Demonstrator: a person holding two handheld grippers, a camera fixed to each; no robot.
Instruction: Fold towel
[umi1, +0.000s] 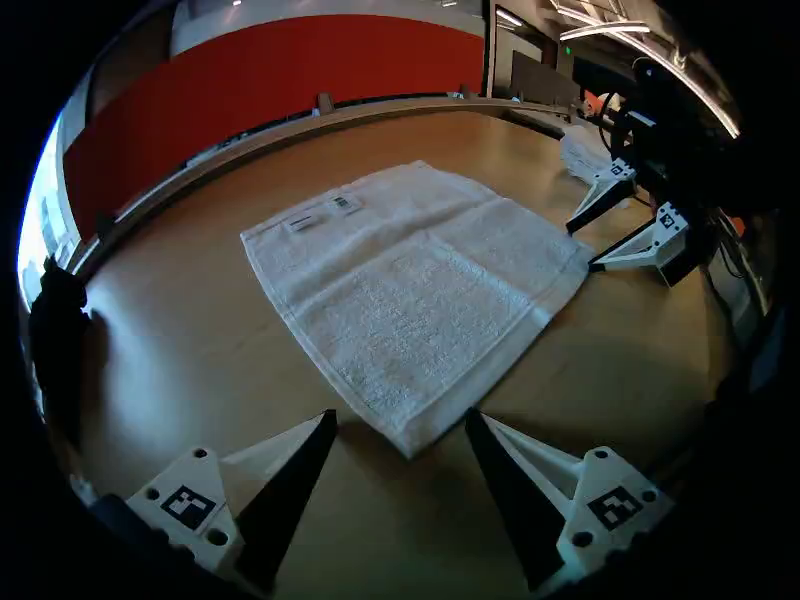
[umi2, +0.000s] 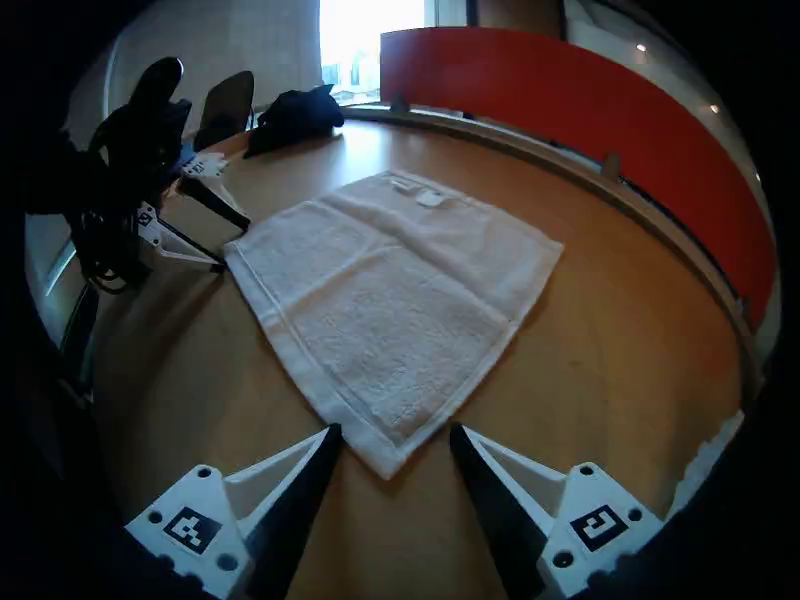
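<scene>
Towel (umi1: 410, 290), white terry cloth, lay spread flat on the wooden table (umi1: 180, 340), turned so that it looked like a diamond to each camera. In the left gripper view we saw the left gripper (umi1: 400, 415) low over the table with its fingers wide apart. The towel's nearest corner lay in the gap between the fingertips, and neither finger pressed on it. A small tag (umi1: 345, 203) sat near the towel's far edge, and a red panel (umi1: 280, 80) ran along the far side of the table. At the right of that view we saw the right gripper (umi1: 581, 247), also spread wide, with its tips just beside another corner of the towel. In the right gripper view that corner lay between its own parted fingers, again ungripped. We could not tell whether any fingertip touched the cloth. A dark bag (umi2: 295, 115) rested on the table well beyond the towel.
</scene>
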